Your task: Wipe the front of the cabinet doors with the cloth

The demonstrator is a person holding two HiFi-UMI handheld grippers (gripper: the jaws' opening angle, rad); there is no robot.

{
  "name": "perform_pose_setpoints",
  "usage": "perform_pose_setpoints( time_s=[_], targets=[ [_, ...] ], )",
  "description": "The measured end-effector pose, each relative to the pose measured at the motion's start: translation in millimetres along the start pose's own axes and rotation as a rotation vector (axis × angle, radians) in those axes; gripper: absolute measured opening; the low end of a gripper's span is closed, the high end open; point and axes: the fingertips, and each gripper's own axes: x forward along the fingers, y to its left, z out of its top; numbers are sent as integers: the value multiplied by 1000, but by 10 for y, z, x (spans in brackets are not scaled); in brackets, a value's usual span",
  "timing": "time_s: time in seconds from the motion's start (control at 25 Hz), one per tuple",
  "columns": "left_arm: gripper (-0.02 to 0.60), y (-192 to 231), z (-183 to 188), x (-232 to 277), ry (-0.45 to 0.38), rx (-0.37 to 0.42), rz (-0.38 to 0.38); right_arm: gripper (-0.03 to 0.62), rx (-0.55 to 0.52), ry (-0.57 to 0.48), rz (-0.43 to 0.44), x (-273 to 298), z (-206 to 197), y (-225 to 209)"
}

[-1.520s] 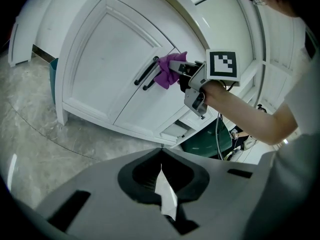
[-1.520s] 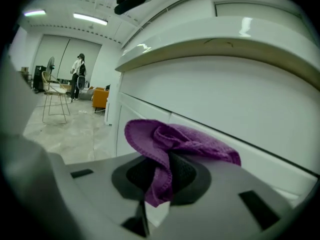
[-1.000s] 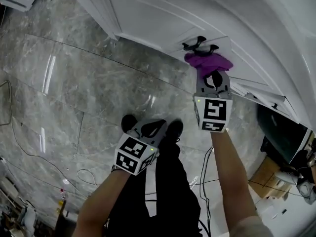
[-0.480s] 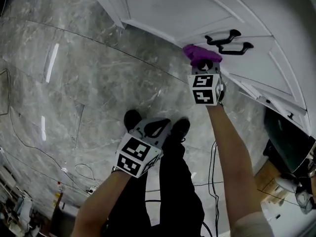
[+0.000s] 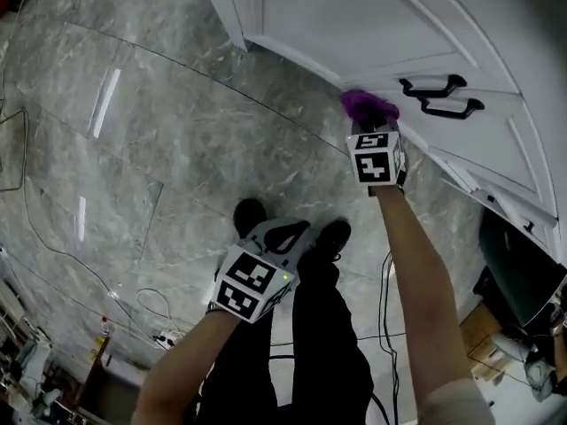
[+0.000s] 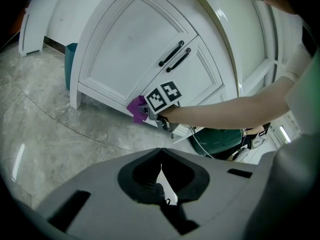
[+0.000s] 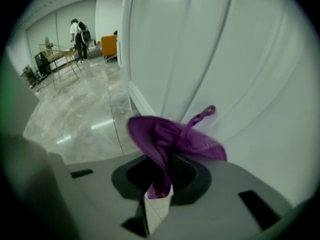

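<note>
Right gripper: jaws pinched shut on a crumpled purple woven cloth. The bunched end stands up out of the jaws, with a small loop at its top edge. In the right gripper view the cloth lies against the white panelled cabinet door, which fills the right half of that frame.

Head view: cloth sits right of centre in the upper part of the frame, at the lower rail of the door. It is just left of and below two black bar handles; it is apart from them. The right arm reaches up the frame to it.

Left gripper: jaws pressed together at the tips, nothing between them. In the head view it is held low at centre frame, over the grey marble-pattern floor and well apart from the door. The person's black shoes show just beside it.

Left gripper view: looks across at the cabinet, with the cloth mid-frame against the bottom rail of the left-hand door. A teal bin stands at the cabinet's left end, at the left of the frame.

Right gripper view, upper left: a person stands far off beside a table.
</note>
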Motion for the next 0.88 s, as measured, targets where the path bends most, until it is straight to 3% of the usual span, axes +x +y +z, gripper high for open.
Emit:
perform_pose_setpoints(
  time_s=[0.24,0.44,0.6,0.76,0.88],
  targets=[
    [20,-289,439,-425,-57,-18,-14,61,225,-391,84,-2021,1212,260],
    [21,-370,846,-792,-107,7,-33,61,273,-626,-50,-3276,2082,-108],
    [21,-188,1064,-979,-123,18,-6,61,292,-619,-150,-3199,2266,-436],
    [20,-110,1099,-1002,-115,16,20,61,299,-560,-141,-2807,2194,-464],
    [20,-108,1030,-950,-95,6,36,61,367,-525,-127,-2506,2063,-508]
  ],
)
